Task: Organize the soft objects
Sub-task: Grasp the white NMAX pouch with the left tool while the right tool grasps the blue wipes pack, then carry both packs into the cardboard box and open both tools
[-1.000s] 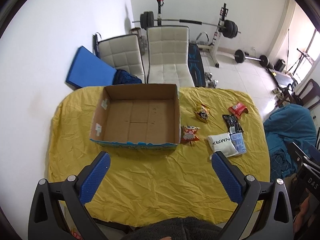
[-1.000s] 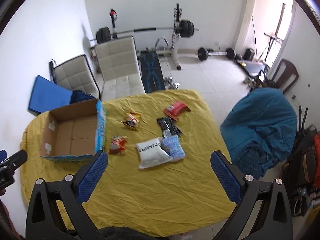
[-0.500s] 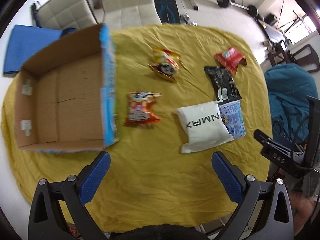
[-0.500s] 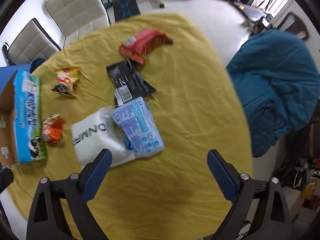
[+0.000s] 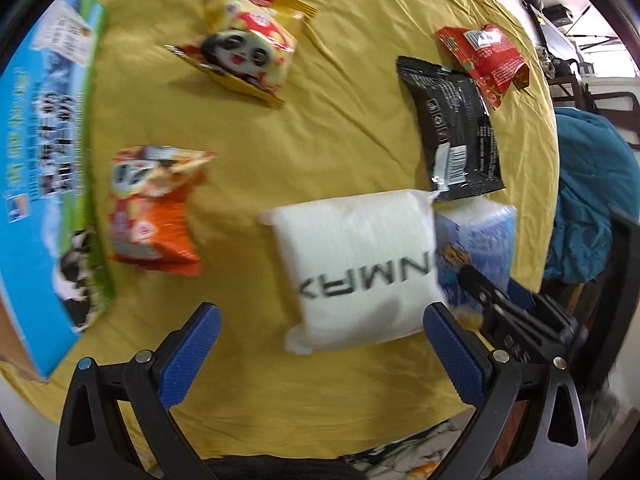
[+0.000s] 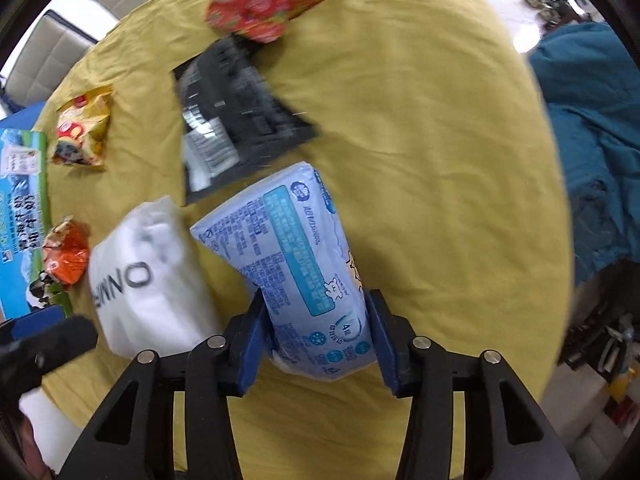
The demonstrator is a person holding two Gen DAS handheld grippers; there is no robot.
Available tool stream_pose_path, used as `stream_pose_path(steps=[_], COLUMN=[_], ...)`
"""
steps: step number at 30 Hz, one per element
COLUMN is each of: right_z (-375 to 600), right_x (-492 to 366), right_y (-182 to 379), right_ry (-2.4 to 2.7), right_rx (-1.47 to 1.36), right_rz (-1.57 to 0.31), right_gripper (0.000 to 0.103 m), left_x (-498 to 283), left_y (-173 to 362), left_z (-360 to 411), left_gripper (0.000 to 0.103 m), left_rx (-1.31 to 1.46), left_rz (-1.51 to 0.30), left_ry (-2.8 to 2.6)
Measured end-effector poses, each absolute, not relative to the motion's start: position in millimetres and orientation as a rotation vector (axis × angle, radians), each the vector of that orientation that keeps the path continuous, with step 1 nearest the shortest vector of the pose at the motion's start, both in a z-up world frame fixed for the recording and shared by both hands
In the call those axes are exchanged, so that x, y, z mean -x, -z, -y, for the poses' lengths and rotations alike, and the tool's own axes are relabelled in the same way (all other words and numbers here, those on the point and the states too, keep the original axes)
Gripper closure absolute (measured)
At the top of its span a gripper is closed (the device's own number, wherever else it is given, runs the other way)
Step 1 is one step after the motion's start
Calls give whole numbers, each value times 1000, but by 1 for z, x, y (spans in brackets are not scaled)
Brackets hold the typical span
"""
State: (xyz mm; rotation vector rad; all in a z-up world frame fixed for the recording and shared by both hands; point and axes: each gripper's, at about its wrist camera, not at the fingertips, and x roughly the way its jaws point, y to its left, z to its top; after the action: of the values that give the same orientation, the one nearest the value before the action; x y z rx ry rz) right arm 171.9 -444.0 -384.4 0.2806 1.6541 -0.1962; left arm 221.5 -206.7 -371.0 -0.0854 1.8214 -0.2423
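On the yellow cloth, a white soft pack lies beside a light blue wipes pack. My right gripper points down. Its jaws are closing and both blue pads touch the sides of the light blue pack. My left gripper hangs open low over the near end of the white pack without touching it. Farther off lie a black pouch, a red pack, a yellow panda bag and an orange snack bag.
The open cardboard box with its blue printed side stands at the left edge of the table. A teal cloth heap sits beyond the right edge. Bare yellow cloth lies right of the packs. White chairs stand behind.
Both grippers have come down from high above the table to just over the packs and tipped downward. The right jaws have closed from wide onto the light blue pack. The left stays open.
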Motion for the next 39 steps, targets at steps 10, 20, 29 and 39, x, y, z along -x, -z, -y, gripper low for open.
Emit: stream_pose_path(steps=[10, 20, 29, 39], right_z=[495, 484, 468, 442], right_x=[-162, -172, -164, -150], right_y=[393, 409, 380, 350], right_ry=[263, 275, 261, 223], right_rx=[-357, -356, -318, -365], right_rz=[-1684, -1693, -1654, -1595], right_gripper=[53, 57, 69, 71], left_x=[-226, -209, -191, -188], left_y=[425, 423, 373, 302], left_z=[236, 238, 262, 248], left_gripper=[15, 25, 26, 26], left_rx=[86, -9, -84, -79], left_rz=[-1895, -1795, -1655, -1518], left_ry=[233, 234, 230, 252])
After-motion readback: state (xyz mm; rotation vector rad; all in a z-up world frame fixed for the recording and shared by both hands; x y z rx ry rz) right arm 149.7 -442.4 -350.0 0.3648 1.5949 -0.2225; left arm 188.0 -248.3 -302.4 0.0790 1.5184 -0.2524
